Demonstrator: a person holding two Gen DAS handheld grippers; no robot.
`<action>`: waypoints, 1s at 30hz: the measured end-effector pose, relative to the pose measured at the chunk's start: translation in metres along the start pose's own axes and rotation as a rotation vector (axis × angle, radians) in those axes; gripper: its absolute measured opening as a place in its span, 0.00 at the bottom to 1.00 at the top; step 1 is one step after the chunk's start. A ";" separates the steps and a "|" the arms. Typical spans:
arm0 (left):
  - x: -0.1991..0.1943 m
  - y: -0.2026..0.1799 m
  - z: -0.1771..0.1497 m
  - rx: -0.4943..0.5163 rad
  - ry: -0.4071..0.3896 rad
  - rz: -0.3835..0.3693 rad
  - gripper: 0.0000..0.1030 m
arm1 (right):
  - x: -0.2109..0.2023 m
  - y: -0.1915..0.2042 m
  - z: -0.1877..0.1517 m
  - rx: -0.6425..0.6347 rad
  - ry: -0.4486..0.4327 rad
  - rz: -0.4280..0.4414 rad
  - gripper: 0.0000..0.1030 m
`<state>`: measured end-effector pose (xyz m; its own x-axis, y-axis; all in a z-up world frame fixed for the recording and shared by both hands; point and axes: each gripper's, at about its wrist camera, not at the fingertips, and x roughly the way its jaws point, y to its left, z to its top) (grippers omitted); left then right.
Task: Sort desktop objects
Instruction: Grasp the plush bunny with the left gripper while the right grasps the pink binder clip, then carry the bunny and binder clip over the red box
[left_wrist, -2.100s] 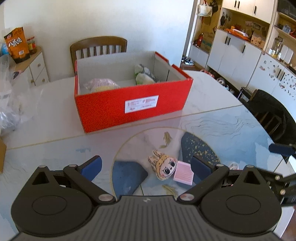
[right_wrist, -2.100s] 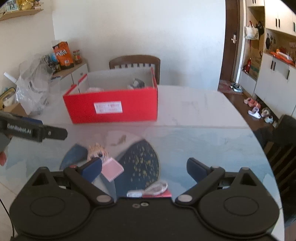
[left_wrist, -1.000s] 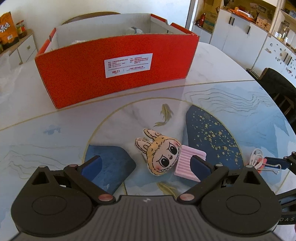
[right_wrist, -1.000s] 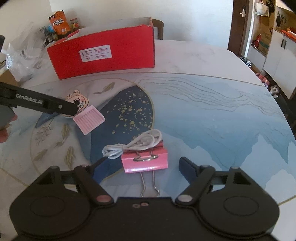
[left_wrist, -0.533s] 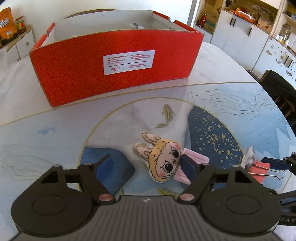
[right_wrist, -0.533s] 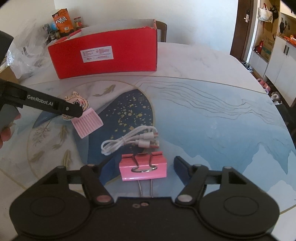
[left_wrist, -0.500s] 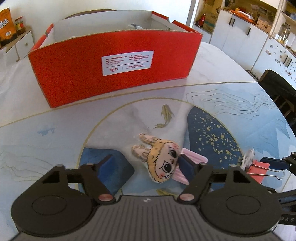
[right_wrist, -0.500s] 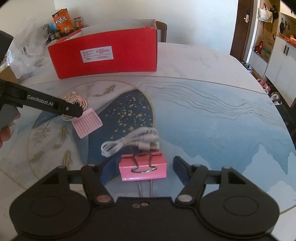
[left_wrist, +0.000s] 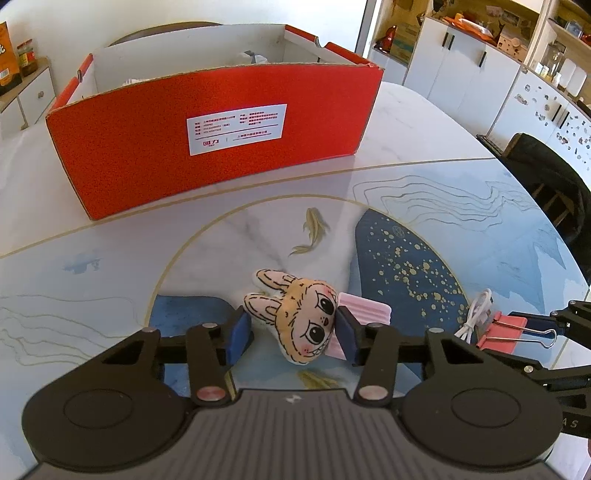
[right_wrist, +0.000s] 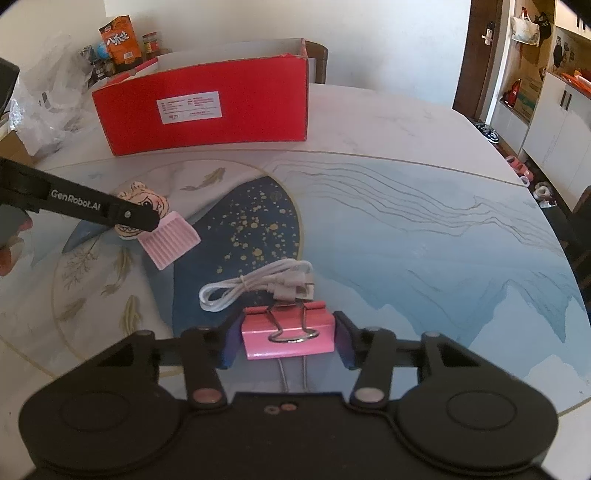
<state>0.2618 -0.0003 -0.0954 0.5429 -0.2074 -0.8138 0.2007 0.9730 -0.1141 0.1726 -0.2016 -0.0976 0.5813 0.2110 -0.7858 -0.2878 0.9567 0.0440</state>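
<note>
My left gripper (left_wrist: 293, 332) is shut on a small plush bunny-eared doll head (left_wrist: 299, 317), on the table in front of the red cardboard box (left_wrist: 207, 140). A pink ribbed pad (left_wrist: 365, 312) lies right beside the doll. My right gripper (right_wrist: 284, 341) is shut on a pink binder clip (right_wrist: 288, 338), with a coiled white cable (right_wrist: 258, 284) lying just beyond it. In the right wrist view the left gripper's finger (right_wrist: 92, 208) covers part of the doll (right_wrist: 142, 201), and the pink pad (right_wrist: 170, 242) and red box (right_wrist: 203, 107) show too.
The box stands at the back of the round marble table (left_wrist: 424, 166) and holds a few bagged items (left_wrist: 255, 57). A wooden chair (right_wrist: 319, 55) stands behind it. Plastic bags and snack packs (right_wrist: 118, 38) sit at the far left. White cabinets (left_wrist: 461, 74) stand at the right.
Both grippers came down to the table and closed: the left on the doll, the right on the binder clip. The doll has turned a little between the left fingers.
</note>
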 end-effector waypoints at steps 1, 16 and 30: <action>0.000 0.000 0.000 0.000 -0.001 -0.003 0.47 | -0.001 0.000 -0.001 0.003 0.001 0.001 0.48; -0.030 0.002 -0.001 -0.017 -0.026 -0.014 0.46 | -0.022 0.002 0.004 0.039 -0.019 0.005 0.48; -0.067 0.007 0.012 -0.068 -0.079 -0.003 0.46 | -0.046 0.027 0.065 0.011 -0.128 0.075 0.48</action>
<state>0.2366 0.0192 -0.0346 0.6052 -0.2155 -0.7664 0.1484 0.9763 -0.1573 0.1875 -0.1723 -0.0206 0.6513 0.3055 -0.6947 -0.3264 0.9392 0.1069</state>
